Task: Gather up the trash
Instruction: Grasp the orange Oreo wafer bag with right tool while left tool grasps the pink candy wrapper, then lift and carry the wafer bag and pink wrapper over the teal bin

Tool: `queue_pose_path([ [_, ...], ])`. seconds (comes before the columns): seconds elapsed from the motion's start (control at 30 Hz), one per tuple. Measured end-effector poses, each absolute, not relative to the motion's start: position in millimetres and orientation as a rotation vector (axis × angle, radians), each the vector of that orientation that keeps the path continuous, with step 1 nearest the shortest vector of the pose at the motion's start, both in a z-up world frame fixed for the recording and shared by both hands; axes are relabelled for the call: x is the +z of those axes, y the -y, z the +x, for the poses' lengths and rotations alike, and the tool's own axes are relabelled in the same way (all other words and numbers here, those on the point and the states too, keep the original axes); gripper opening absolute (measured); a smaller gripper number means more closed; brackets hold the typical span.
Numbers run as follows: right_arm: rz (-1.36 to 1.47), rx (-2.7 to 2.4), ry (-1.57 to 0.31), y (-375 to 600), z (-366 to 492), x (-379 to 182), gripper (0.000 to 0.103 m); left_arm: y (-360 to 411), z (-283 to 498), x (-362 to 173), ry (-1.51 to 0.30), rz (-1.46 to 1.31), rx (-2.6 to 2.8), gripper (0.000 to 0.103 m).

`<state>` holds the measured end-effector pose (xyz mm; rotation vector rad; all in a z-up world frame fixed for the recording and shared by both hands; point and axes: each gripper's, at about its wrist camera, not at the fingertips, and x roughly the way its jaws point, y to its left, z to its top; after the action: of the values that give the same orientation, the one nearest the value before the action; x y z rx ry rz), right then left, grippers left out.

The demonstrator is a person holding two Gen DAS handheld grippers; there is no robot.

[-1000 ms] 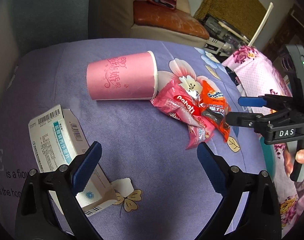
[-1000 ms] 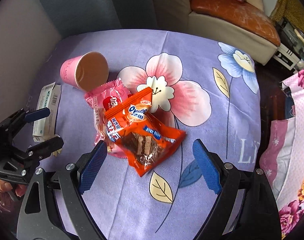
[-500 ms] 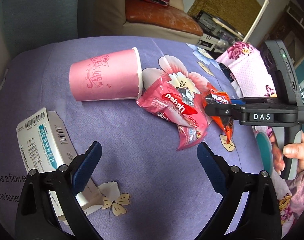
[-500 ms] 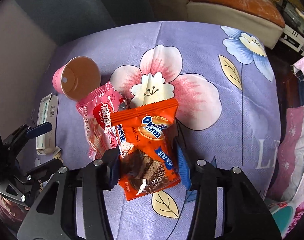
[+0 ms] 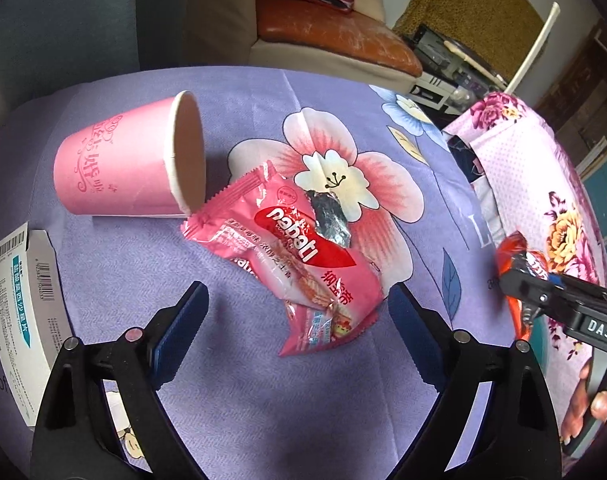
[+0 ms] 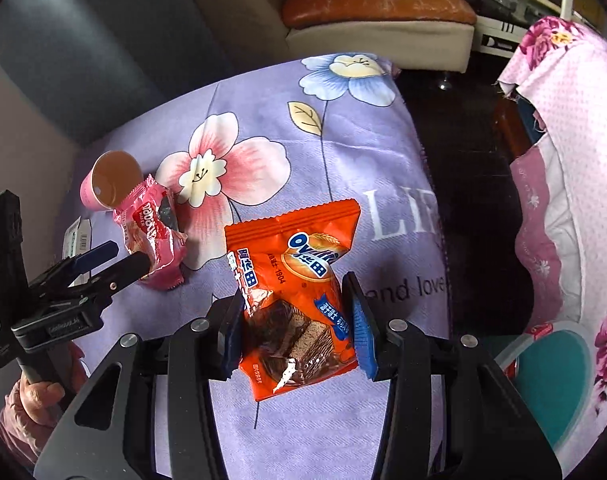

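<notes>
My right gripper (image 6: 293, 320) is shut on an orange Ovaltine wrapper (image 6: 291, 280) and holds it above the purple flowered tablecloth (image 6: 343, 152); it also shows at the right edge of the left wrist view (image 5: 517, 280). My left gripper (image 5: 297, 340) is open just above a pink Nabati wrapper (image 5: 295, 248), whose lower end lies between the fingers. A pink paper cup (image 5: 123, 164) lies on its side beside that wrapper. A white medicine box (image 5: 19, 304) lies at the left.
A teal bin (image 6: 551, 376) stands below the table's right edge. A pink flowered cloth (image 6: 575, 120) covers furniture on the right. A sofa with an orange cushion (image 5: 327, 36) stands beyond the table.
My right gripper shut on the orange wrapper, lifted it off the pink one and carried it right. My left gripper moved in over the pink wrapper.
</notes>
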<state>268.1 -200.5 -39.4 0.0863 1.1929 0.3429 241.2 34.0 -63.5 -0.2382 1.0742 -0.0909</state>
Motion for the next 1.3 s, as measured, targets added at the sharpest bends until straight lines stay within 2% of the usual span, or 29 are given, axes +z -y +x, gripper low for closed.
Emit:
queue_pose_path([
  [0.07,0.095,0.322,-1.174,213,263,-38,0.042,-26,246,-69,-1.089,-0.227,-0.085,0.070],
  [0.13,0.101,0.308,-1.152,221,256,-35,0.042,-18,248,-72,-1.087,-0.198,-0.056,0.058],
  [0.17,0.111,0.306,-1.145,225,253,-34,0.042,-14,247,-71,-1.082,-0.186,-0.054,0.043],
  [0.23,0.134,0.301,-1.136,231,247,-34,0.042,-9,246,-71,-1.079,-0.169,-0.050,0.026],
  [0.27,0.144,0.298,-1.132,234,244,-34,0.042,-6,245,-70,-1.073,-0.156,-0.052,0.023],
  [0.7,0.322,0.226,-1.103,291,186,-46,0.042,71,187,-51,-1.055,0.005,-0.244,0.023],
  [1.3,0.426,0.054,-0.995,398,84,-32,0.043,195,122,-35,-1.056,0.116,-0.441,0.023],
])
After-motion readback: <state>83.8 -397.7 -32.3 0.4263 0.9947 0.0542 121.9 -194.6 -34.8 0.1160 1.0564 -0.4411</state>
